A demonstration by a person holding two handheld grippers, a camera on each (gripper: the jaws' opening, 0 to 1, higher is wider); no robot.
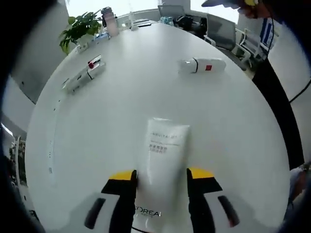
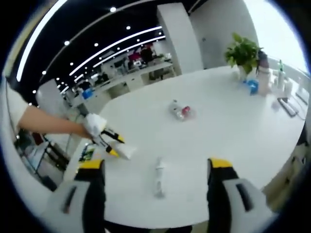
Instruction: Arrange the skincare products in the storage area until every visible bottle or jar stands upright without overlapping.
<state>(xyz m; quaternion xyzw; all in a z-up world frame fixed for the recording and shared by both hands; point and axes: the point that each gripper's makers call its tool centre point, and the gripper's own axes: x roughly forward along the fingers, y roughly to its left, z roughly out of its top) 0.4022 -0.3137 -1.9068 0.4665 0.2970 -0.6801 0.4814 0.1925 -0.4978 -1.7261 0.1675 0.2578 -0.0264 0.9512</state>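
A big white oval table (image 1: pixel 121 111) takes up most of the room in front of me, with office chairs (image 1: pixel 221 30) drawn up along its far edge and a leafy potted plant (image 1: pixel 80 26) at one end. In the right gripper view the same plant (image 2: pixel 243 51) stands near some bottles (image 2: pixel 265 73) at the far side of the table (image 2: pixel 218 121).

The left claw (image 1: pixel 162 182) sits low over the table, its two yellow-tipped jaws set on either side of a white L'Oreal tube (image 1: pixel 163 155) that lies flat, running away from the claw; the jaws look closed against the tube's sides. In the right gripper view that claw (image 2: pixel 112 145) shows at the table's near left edge with the white tube (image 2: pixel 127 151) at its tip, carried by a person's hand (image 2: pixel 92 124) and bare forearm.

The right claw (image 2: pixel 154 167) hangs above the table with its jaws spread wide and nothing between them.

Farther out, a white bottle with a red label (image 1: pixel 201 65) lies on its side, well apart from the tube. A pair of slim tubes with a red cap (image 1: pixel 85 75) lies near the left edge. In the right gripper view a slim white tube (image 2: pixel 158 175) lies flat between the right jaws' lines, and a small clear bottle with a red cap (image 2: pixel 179 110) lies mid-table.
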